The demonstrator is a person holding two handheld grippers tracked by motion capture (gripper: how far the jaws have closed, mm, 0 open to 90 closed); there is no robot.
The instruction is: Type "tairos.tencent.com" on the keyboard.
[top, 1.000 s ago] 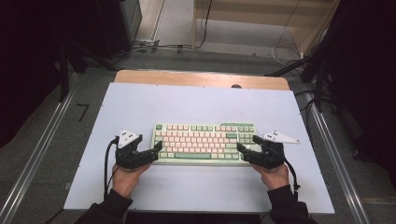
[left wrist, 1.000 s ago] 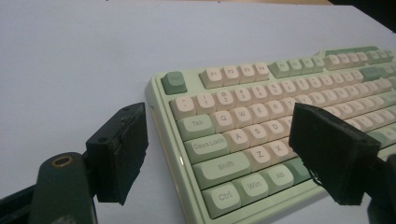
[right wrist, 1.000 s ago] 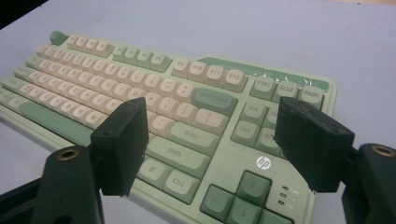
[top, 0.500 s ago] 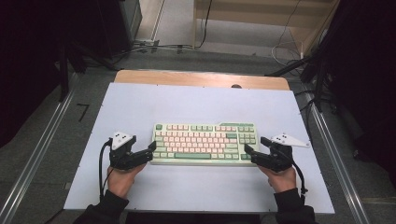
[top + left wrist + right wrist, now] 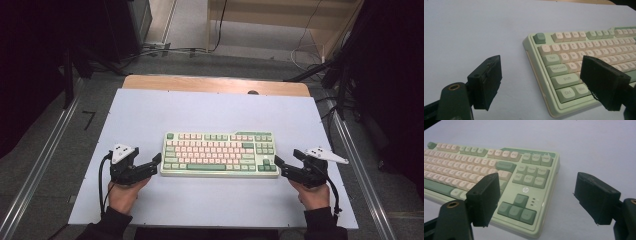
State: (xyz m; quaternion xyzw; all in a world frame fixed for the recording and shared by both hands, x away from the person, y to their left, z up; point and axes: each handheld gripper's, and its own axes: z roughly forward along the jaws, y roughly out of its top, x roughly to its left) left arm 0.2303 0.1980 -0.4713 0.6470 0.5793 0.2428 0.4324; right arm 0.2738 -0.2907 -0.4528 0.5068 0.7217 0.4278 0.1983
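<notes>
A mint-green keyboard (image 5: 220, 154) with cream and green keys lies flat in the middle of the white table top (image 5: 210, 115). My left gripper (image 5: 152, 164) rests at its left end, open, jaw tips close to the edge. In the left gripper view my left gripper (image 5: 542, 75) frames the keyboard's (image 5: 574, 67) front left corner, with no pad pressing on it. My right gripper (image 5: 287, 159) sits just off the right end, a small gap away. Its jaws have just been opening. In the right gripper view my right gripper (image 5: 537, 192) stands wide, and the keyboard's (image 5: 524, 182) arrow-key corner lies ahead.
The white top ends in a wooden strip (image 5: 215, 84) at the far edge. Metal rails (image 5: 45, 160) run along both sides of the table. Cables and dark stands (image 5: 340, 75) sit on the floor beyond. White surface lies bare around the keyboard.
Both grippers have drawn outward from the keyboard's ends. The right one moved clearly to the right, and the left one a little to the left. The keyboard has not shifted.
</notes>
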